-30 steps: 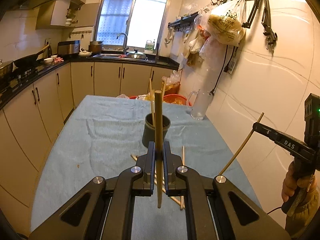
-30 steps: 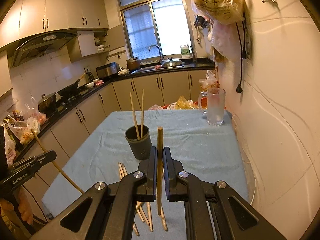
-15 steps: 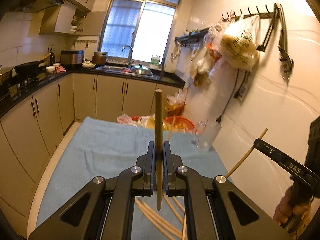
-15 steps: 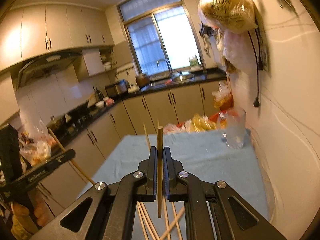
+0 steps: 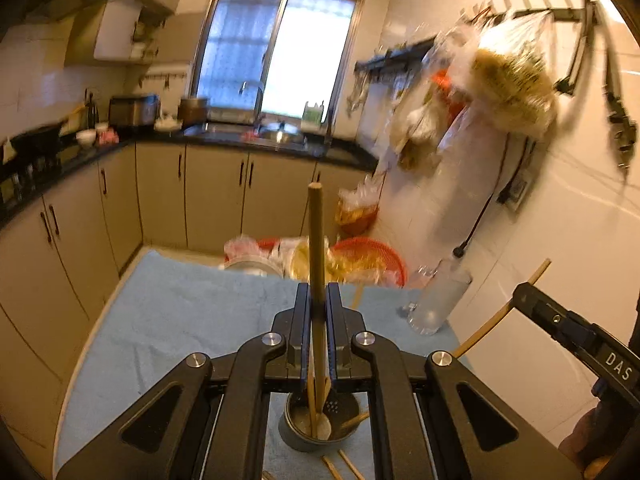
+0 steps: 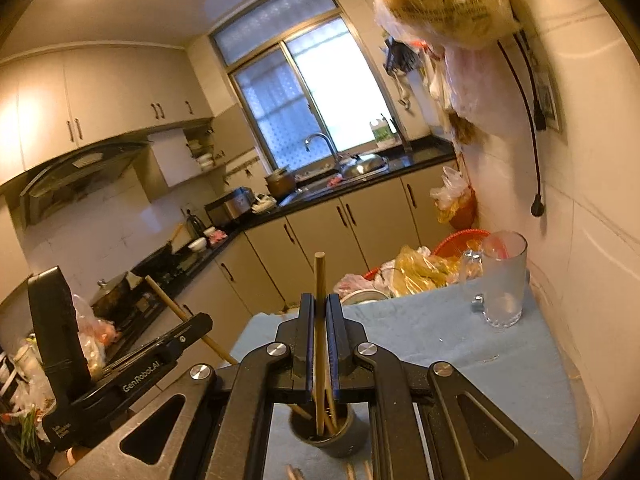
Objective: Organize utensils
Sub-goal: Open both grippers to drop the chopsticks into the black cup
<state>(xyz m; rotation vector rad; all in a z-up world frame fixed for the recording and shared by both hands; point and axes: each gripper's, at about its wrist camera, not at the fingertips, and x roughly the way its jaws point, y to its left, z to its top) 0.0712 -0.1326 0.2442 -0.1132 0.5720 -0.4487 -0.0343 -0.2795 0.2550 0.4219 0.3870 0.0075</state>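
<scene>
My left gripper [image 5: 318, 300] is shut on an upright wooden chopstick [image 5: 316, 240] whose lower end hangs inside the dark grey utensil cup [image 5: 296, 442] right below the fingers. My right gripper [image 6: 320, 308] is shut on another upright chopstick [image 6: 320, 280], its lower end also in the same cup [image 6: 344, 444], where other chopsticks lean. In the left wrist view the right gripper [image 5: 532, 300] shows at the right edge with its chopstick [image 5: 500, 316]. The left gripper [image 6: 200, 326] with its chopstick [image 6: 168, 298] appears at the left of the right wrist view. Loose chopsticks [image 5: 340, 466] lie on the blue cloth beside the cup.
A glass mug [image 6: 504, 280] stands on the blue table cloth [image 5: 180, 312] near the right wall. Plastic bags and a red basket [image 5: 372, 252] crowd the table's far end. Bags [image 5: 508, 92] hang on the wall above; kitchen counters run behind and to the left.
Both grippers moved forward over the table with their chopsticks; the cup, once ahead of the fingers, now sits directly beneath them, with the chopstick ends inside it.
</scene>
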